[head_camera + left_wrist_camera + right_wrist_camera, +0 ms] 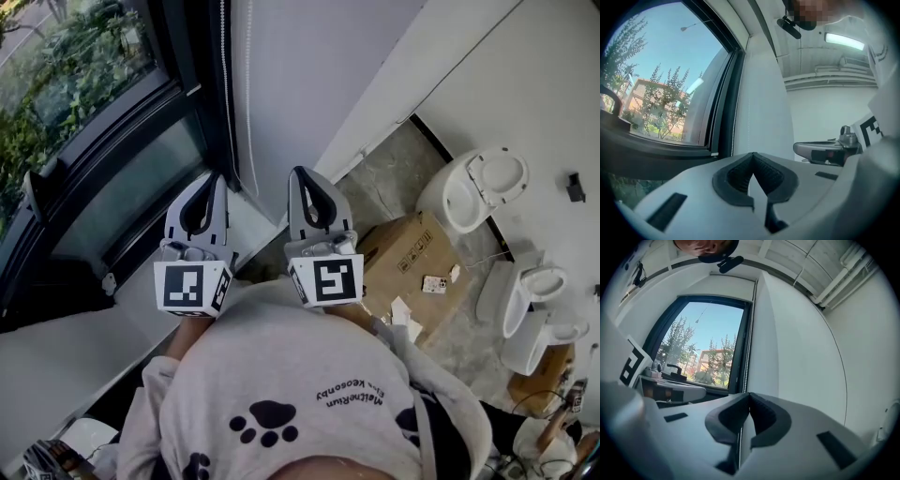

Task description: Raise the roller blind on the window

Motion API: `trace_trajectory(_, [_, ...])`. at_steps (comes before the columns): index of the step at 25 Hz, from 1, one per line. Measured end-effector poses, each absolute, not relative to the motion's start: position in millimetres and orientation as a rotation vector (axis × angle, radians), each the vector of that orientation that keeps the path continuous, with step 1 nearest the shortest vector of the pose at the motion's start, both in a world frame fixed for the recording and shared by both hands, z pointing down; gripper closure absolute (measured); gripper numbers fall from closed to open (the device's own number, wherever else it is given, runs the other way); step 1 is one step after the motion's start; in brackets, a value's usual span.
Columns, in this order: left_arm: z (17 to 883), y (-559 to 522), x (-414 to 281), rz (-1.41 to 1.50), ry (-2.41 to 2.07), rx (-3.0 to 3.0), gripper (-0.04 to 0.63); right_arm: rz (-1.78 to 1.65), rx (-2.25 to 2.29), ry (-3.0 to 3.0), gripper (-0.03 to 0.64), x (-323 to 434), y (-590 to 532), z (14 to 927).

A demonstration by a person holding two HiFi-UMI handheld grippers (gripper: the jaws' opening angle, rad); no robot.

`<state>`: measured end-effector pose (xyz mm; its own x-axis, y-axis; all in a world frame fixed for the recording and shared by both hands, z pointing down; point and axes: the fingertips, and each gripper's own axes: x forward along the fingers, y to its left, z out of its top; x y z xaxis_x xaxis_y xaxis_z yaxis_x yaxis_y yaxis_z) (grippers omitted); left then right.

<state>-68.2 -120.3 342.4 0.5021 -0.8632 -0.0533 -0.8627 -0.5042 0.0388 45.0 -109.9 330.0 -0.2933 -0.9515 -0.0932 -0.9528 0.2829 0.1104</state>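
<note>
I hold both tools up level toward the window, side by side and close to its right-hand edge. My right hand-held gripper has its jaws closed on the bead chain. The chain comes down in front of the dark window frame, meets the pad tips and shows again below them in the hollow between the pads. My left hand-held gripper is closed too, pads tip to tip. A thin pale line shows in the hollow behind them, but I cannot tell whether that is a strand being pinched. In the left gripper view the bead chain hangs just to the left of those jaws, against the frame. The roller blind looks to be the white band across the top of the window. The glass below it is uncovered, with trees and a building outside. Down on the floor to my right lies a cardboard box, with white toilets near it along the wall.
</note>
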Motion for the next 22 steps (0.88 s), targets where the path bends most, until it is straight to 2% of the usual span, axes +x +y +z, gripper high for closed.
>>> trace_trajectory(22, [340, -110, -54, -0.088, -1.543, 2.742, 0.588, 0.27, -1.899, 2.489, 0.607, 52, -104, 328])
